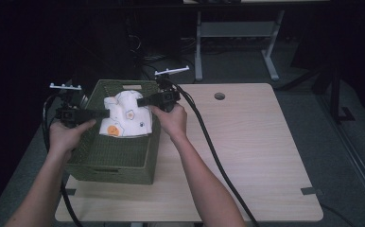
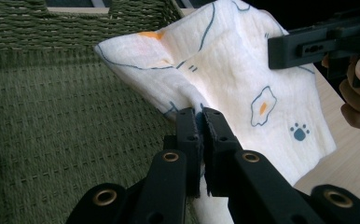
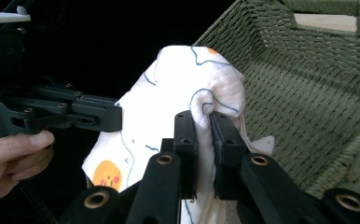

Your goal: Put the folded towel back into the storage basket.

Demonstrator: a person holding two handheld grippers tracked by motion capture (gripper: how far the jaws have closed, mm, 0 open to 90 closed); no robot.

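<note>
While both grippers pinch it, cloth [image 1: 126,113] shows no writing.

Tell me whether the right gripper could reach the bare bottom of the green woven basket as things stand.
Probably not freely: the right gripper is shut on the white printed cloth, as is the left gripper, holding it over the green woven basket. The near floor looks uncovered, though.

High view: above near side of table [image 1: 247,156], facing forward and down onto basket [image 1: 119,163]. Gripper views: close in from opposite sides of basket [image 2: 52,140], sharing cloth [image 3: 183,88].
</note>
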